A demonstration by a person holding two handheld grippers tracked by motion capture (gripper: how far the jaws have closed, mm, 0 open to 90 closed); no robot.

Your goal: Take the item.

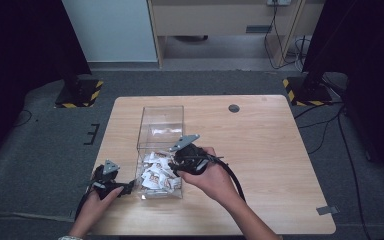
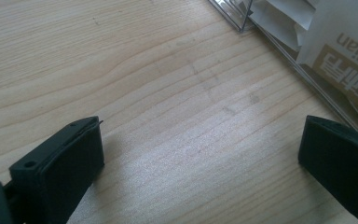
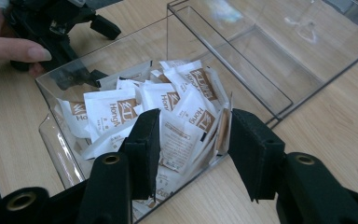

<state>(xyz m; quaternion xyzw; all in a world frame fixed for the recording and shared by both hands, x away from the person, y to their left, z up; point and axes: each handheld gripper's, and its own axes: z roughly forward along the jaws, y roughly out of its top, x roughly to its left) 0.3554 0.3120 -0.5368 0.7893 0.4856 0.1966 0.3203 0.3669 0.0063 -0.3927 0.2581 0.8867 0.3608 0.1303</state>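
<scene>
A clear plastic box (image 1: 161, 107) with two compartments stands on the wooden table (image 1: 260, 150). Its near compartment holds several white and brown sachets (image 1: 157, 172); the far compartment is bare. My right gripper (image 1: 176, 165) hovers at the near compartment's right side. In the right gripper view its jaws (image 3: 193, 126) stand open just above the sachets (image 3: 121, 109), at the box wall (image 3: 261, 60). My left gripper (image 1: 128, 188) rests low on the table left of the box, open over bare wood (image 2: 200, 140). The box corner (image 2: 242, 23) and sachets (image 2: 345, 42) lie beyond it.
A round cable hole (image 1: 234, 108) sits near the table's far edge, and a strip of tape (image 1: 327, 210) at the near right corner. Two stands with striped bases (image 1: 80, 92) (image 1: 305, 90) stand on the floor beyond the table. A hand (image 3: 9, 46) holds the left gripper.
</scene>
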